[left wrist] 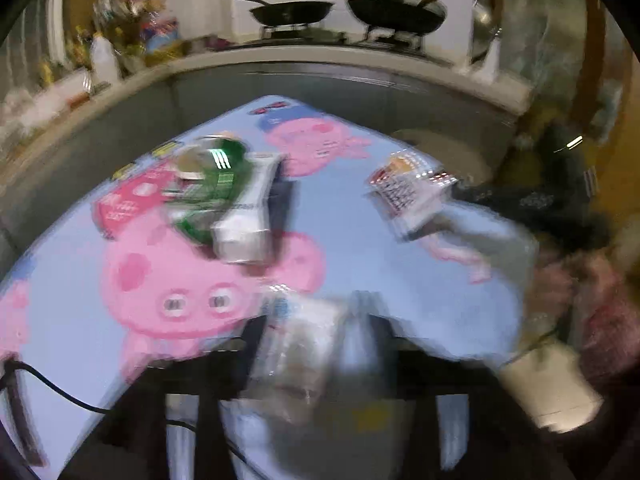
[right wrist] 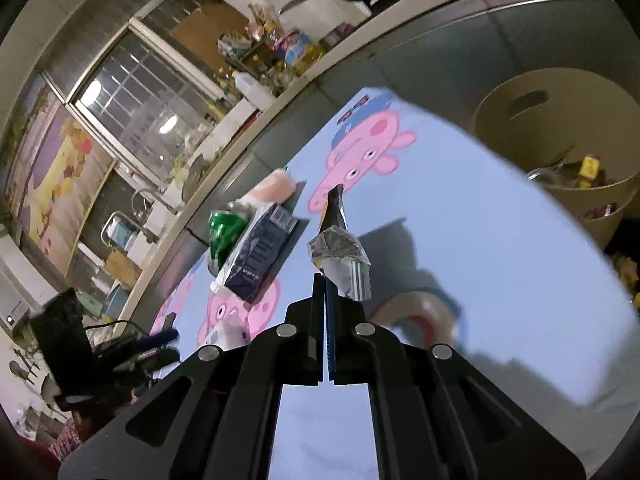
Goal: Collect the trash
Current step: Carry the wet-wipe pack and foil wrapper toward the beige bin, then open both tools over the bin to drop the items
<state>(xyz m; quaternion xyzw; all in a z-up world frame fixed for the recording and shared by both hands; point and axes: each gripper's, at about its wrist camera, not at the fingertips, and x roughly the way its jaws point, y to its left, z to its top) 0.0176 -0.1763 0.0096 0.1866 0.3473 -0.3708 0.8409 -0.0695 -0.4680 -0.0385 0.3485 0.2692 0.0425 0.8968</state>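
Observation:
My right gripper (right wrist: 325, 280) is shut on a crumpled silver foil wrapper (right wrist: 340, 256) and holds it above the blue cartoon-pig table (right wrist: 500, 260). In the blurred left wrist view this wrapper (left wrist: 408, 192) hangs from the right gripper at the right. A green can (right wrist: 224, 232) and a dark blue carton (right wrist: 260, 256) lie together on the table; they also show as the can (left wrist: 212, 176) and carton (left wrist: 248, 216) in the left view. My left gripper (left wrist: 316, 360) is low in a blurred frame with a clear crinkled plastic piece (left wrist: 296, 344) between its fingers.
A beige round bin (right wrist: 560, 128) holding trash stands beyond the table's right edge. A kitchen counter (left wrist: 320, 56) with two black pans (left wrist: 292, 12) runs behind the table. A pink item (right wrist: 276, 188) lies beside the can.

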